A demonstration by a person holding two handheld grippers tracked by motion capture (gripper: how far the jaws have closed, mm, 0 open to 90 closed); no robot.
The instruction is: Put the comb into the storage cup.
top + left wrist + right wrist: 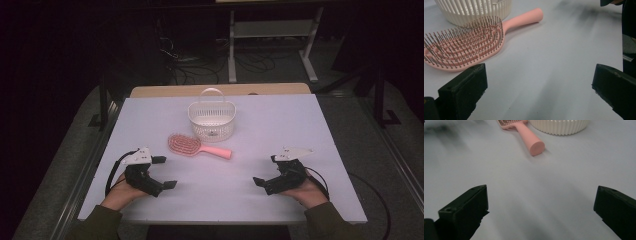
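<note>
A pink hairbrush (198,146) is seen lying just before a white basket (211,120) on the worktop (300,130); both grippers, left (164,172) and right (266,170), are held wide-fingered, empty.

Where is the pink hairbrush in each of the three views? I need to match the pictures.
High view: the pink hairbrush lies mid-table, just in front of the white basket, handle pointing right.
Left gripper view: upper left, bristles up, handle running up and right.
Right gripper view: top centre, handle end toward the camera.
Shared landmark: the white basket, right behind the brush.
</note>
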